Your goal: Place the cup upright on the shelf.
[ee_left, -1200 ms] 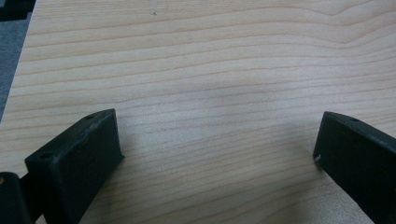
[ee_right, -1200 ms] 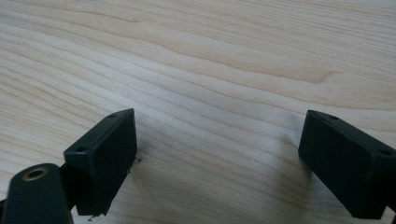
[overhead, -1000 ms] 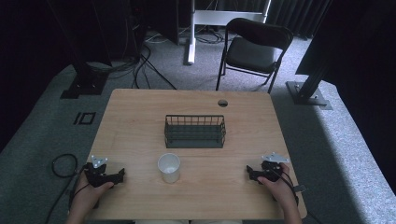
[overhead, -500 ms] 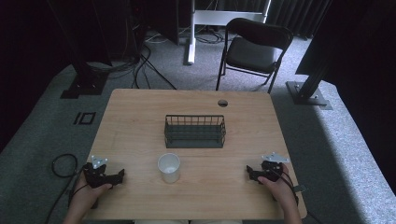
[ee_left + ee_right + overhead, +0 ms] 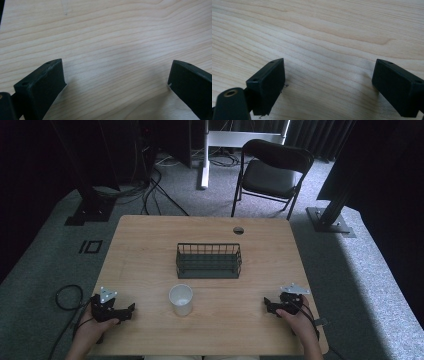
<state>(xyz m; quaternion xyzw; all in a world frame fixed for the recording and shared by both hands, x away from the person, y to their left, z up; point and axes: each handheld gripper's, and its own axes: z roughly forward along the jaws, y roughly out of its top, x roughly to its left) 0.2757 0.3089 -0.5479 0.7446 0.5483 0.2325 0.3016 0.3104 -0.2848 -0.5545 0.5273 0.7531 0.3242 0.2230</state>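
Note:
A white cup [image 5: 180, 299] stands upright on the wooden table [image 5: 150, 240], near its front edge. Behind it, at mid-table, sits a black wire basket [image 5: 208, 260]. My left gripper [image 5: 131, 309] rests at the front left corner, held by a hand, its tips pointing right toward the cup. My right gripper [image 5: 266, 306] rests at the front right, pointing left. In the left gripper view my left gripper [image 5: 117, 75] stands open over bare wood. In the right gripper view my right gripper [image 5: 329, 75] is also open, nothing between its jaws.
A round cable hole [image 5: 238, 230] lies near the table's far edge. Beyond the table stand a black folding chair [image 5: 272, 170] and dark stand bases on grey carpet. A cable loop [image 5: 65, 296] lies on the floor at the left.

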